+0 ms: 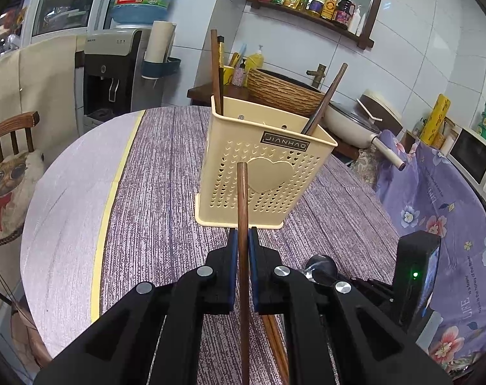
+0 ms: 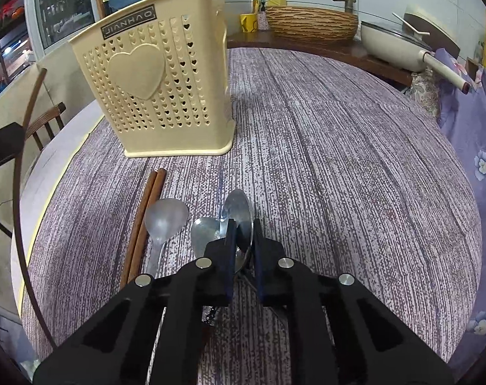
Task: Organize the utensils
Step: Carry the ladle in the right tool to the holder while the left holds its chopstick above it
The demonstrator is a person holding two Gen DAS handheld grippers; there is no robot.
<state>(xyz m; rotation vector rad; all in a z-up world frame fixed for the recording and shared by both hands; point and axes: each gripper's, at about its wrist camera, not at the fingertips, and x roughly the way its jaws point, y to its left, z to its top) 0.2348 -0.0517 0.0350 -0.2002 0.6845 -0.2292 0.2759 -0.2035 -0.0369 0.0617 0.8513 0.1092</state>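
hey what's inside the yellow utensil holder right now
Two brown chopsticks stick out of the holder: one upright at the back left corner, one leaning at the right. Their lower ends are hidden by its walls, so anything shorter inside cannot be seen.

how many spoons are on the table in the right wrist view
3: one beside the chopsticks, one in the middle, one between the right gripper's pads. More may hide under the gripper.

Hand-held gripper [image 1: 243, 237]: blk plastic body, blue pads, silver round screws.
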